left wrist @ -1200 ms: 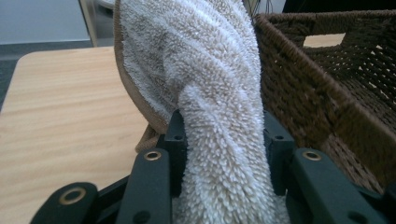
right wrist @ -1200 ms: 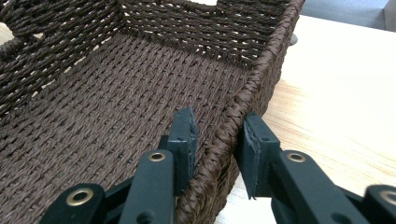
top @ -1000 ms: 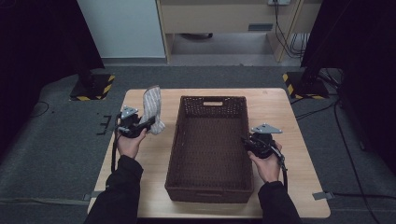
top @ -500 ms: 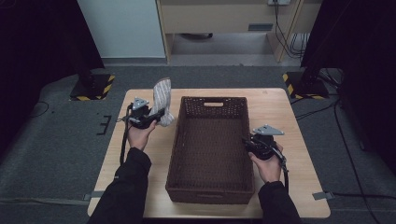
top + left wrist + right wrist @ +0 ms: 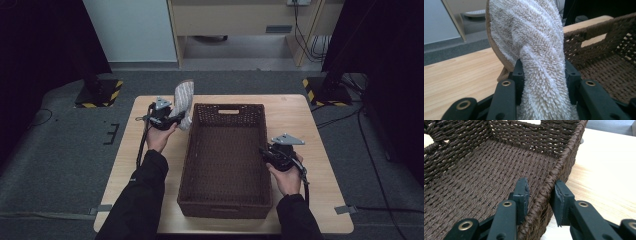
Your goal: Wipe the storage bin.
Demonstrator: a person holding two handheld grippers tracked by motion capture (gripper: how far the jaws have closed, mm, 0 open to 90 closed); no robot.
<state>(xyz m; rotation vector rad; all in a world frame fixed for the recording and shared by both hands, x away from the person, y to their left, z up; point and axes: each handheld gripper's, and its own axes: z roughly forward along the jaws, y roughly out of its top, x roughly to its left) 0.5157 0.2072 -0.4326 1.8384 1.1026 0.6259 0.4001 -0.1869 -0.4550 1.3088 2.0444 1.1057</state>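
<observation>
Wooden tabletop [image 5: 310, 125]: right claw [image 5: 540, 195] clamps the wicker basket [image 5: 225, 165] wall to steady it; left claw [image 5: 544, 72] pinches a fuzzy slipper [image 5: 183, 102] for dropping inside

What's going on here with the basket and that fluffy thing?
A person at a wooden table works with a handheld gripper in each hand. The left gripper is clamped on a fuzzy beige slipper, held up beside the far left corner of a dark woven basket. The right gripper straddles the basket's right rim, one jaw inside and one outside, seemingly steadying it. The basket looks empty.
</observation>
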